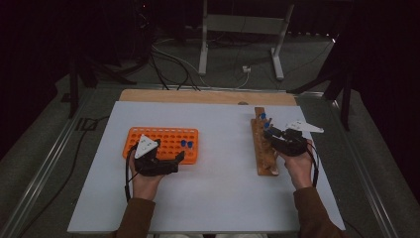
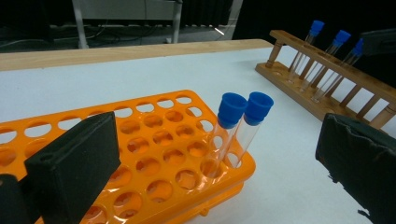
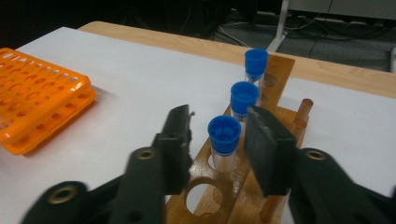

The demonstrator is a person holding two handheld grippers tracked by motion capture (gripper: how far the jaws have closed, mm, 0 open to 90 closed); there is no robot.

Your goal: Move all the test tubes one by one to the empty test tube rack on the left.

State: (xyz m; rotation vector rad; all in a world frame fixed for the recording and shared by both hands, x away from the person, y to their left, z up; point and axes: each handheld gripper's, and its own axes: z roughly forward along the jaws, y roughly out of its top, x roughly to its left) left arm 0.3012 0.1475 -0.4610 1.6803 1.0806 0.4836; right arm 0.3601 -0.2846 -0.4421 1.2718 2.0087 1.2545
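Blue-capped tube (image 3: 224, 140) between right gripper (image 3: 219, 140) jaws

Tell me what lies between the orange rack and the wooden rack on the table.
Nothing: in the high view the stretch of white table top between the orange rack and the wooden rack is bare.

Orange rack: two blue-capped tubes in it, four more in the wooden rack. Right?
Not quite. The orange rack does hold two blue-capped tubes, but the wooden rack holds three, not four. The right gripper view shows them in a row; the left gripper view shows the same three.
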